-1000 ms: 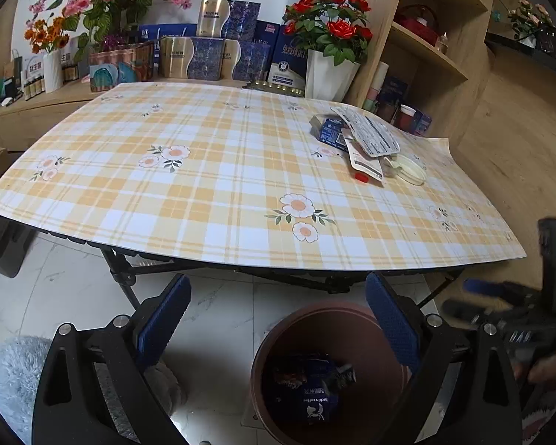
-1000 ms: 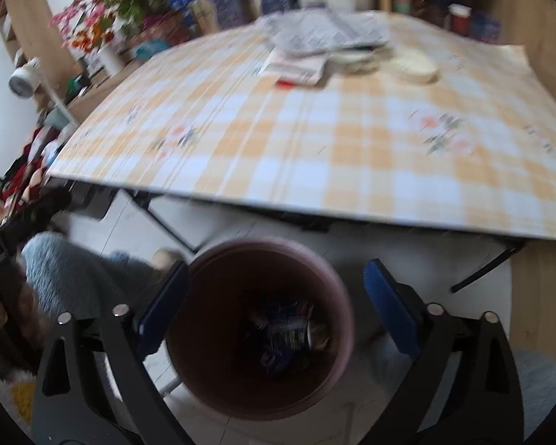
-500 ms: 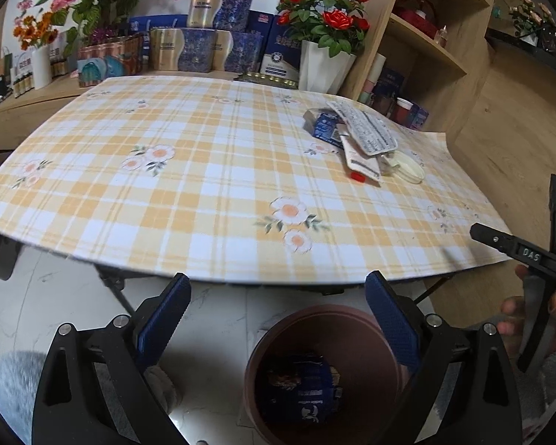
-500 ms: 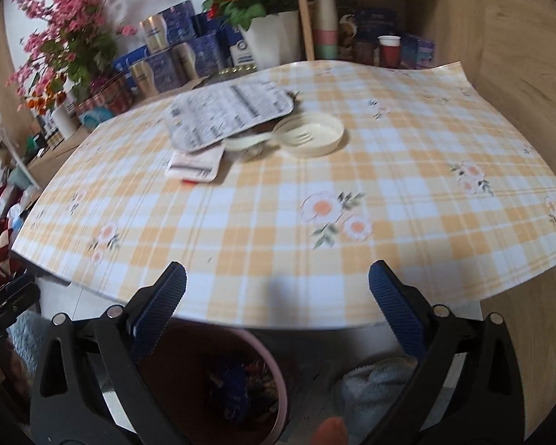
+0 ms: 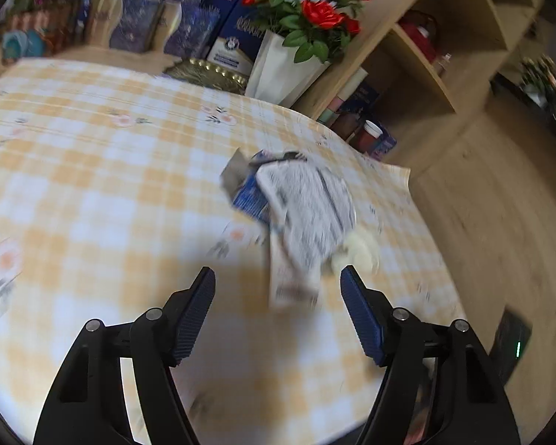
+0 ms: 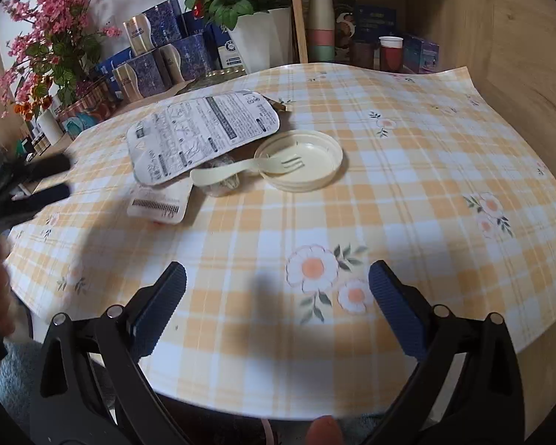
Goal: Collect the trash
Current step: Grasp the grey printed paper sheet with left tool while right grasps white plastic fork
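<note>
A pile of trash lies on the plaid tablecloth [image 6: 407, 193]: a printed white wrapper [image 6: 200, 129], a small white packet [image 6: 159, 204], a cream plastic fork [image 6: 241, 168] resting in a cream lid [image 6: 304, 159]. In the blurred left wrist view the wrapper [image 5: 307, 200] covers a blue carton [image 5: 250, 194]. My left gripper [image 5: 278, 296] is open and empty, just short of the pile. My right gripper [image 6: 276, 289] is open and empty over the table's near edge. The left gripper's fingers [image 6: 52, 178] show at the left of the right wrist view.
A white pot of red roses [image 6: 263, 40], blue boxes [image 6: 155, 55] and pink flowers [image 6: 63, 37] stand behind the table. A wooden shelf unit [image 5: 419, 55] with cups [image 6: 389, 52] stands at the far right.
Both grippers have risen from above the brown bin on the floor to above the table. The left one has swung right toward the trash pile. The bin has left both views.
</note>
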`<state>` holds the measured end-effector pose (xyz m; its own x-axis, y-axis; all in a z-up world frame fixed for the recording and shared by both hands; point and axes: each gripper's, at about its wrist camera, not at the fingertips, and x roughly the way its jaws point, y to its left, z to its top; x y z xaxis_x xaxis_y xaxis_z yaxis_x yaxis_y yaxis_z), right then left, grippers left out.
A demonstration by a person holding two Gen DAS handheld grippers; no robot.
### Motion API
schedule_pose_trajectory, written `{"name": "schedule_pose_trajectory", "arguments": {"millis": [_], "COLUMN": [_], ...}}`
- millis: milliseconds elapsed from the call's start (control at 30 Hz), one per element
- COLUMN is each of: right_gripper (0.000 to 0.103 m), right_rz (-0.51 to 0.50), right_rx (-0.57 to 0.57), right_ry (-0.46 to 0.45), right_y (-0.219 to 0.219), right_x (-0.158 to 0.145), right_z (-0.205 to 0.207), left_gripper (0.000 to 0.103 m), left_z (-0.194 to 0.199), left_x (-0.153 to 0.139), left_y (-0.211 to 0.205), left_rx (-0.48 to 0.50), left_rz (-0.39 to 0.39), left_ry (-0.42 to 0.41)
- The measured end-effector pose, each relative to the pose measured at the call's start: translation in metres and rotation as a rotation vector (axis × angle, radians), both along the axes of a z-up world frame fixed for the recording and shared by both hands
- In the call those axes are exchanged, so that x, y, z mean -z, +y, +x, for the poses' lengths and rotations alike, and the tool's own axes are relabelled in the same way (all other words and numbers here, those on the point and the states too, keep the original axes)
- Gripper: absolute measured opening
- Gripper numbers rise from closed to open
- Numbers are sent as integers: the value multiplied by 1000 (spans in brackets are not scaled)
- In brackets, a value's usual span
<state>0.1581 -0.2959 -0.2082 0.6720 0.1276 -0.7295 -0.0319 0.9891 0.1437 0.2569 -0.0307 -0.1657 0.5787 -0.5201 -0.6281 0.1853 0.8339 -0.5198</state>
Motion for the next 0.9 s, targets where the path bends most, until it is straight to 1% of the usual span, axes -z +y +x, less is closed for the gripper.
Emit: {"name": "schedule_pose_trajectory", "arguments": {"millis": [67,200,233,300,333,367,400,433,467,500,600,633,667,700,733,767,833,900], "right_gripper": [97,97,97,97,97,97,97,97,97,97,97,96,91,82,80,75,65,52], "right_rz": [23,66,71,86,93,97,102,105,109,114,137,144,156,171,194,209,266,314], "right_rx": [13,26,28,24,25,24,22,21,18,15,6,5,4,3,8,12,24,28], "right_ry": [4,-1,-2,-1,-3,-5,-6,-7,-8,-8,-11,-13,-17,-20,-16,-11,-5,8], "right_y": [-2,-9,-11,-13,-15,-16,-17,-17,-18,-18,-19,-19,-18,-18,-17,-16,-14,-12], "right_x": [1,2,2,2,3,3,3,3,4,4,3,2,1,0,0,1,3,6], "right_z": [7,17,17,20,21,22,23,24,25,26,31,32,34,35,38,40,47,53], "left_gripper": [67,67,67,65,60,38,21,17,6,5,1,1,1,1,1,1,1,1], "left_z": [29,72,81,90,93,96,97,97,94,92,81,75,68,63,58,48,35,21], "left_x": [7,23,29,34,36,37,37,35,30,26,2,-9,-20,-28,-36,-49,-66,-78], "left_y": [-5,-10,-13,-17,-19,-22,-24,-25,-24,-24,-28,-28,-29,-29,-28,-26,-20,-12], "left_rx": [-30,-70,-71,-65,-58,-45,-29,-23,-9,2,43,56,66,70,72,72,64,53], "left_rz": [-40,-103,-110,-110,-108,-102,-94,-90,-107,-114,-75,-55,-34,-11,5,28,56,68], "left_ry": [35,101,121,131,133,136,140,135,110,94,24,-13,-47,-81,-109,-153,-211,-247]}}
